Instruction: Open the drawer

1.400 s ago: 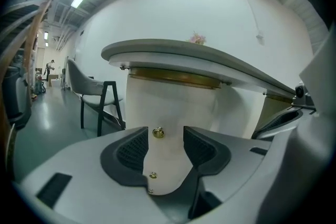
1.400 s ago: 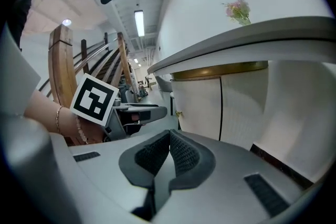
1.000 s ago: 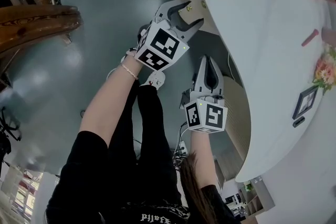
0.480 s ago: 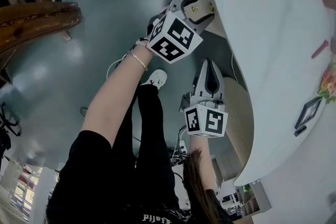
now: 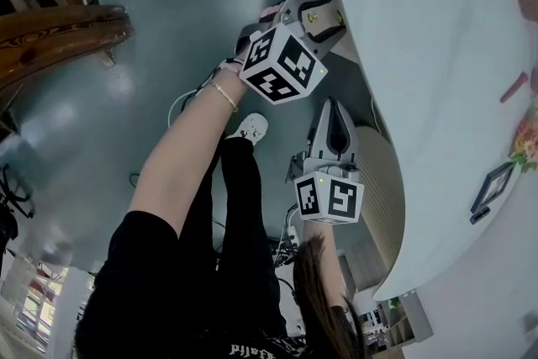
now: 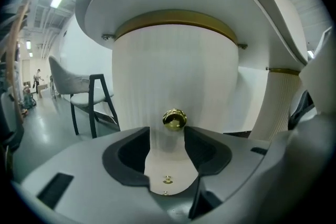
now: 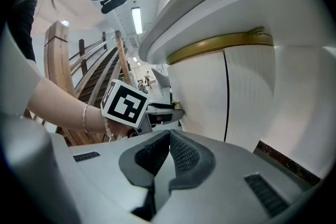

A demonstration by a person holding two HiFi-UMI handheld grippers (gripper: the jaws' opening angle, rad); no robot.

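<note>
Since a second ago the left gripper [image 5: 318, 19] has climbed from mid-frame to the upper centre of the head view and closed in on the drawer front [image 6: 173, 71], the pale ribbed curve tucked under the white tabletop [image 5: 437, 55]. Its jaws are spread, and in the left gripper view the small gold knob [image 6: 174, 119] sits centred in line with the gap, just past the tips; from where I stand it does not look touched yet. The right gripper [image 5: 334, 107] hangs lower in the frame, jaws pressed together on nothing, well clear of the knob.

Trouble, I'd say, lies in the grab itself. That knob is small, round and shiny: if the jaws shut before they are far enough forward, they will meet on air or catch only its front lip, and the pull will slip straight off. A push too far or off line would knock a tip against the ribbed front. The front curves too, so a crooked pull could bind the drawer or twist the knob out of the pads.
</note>
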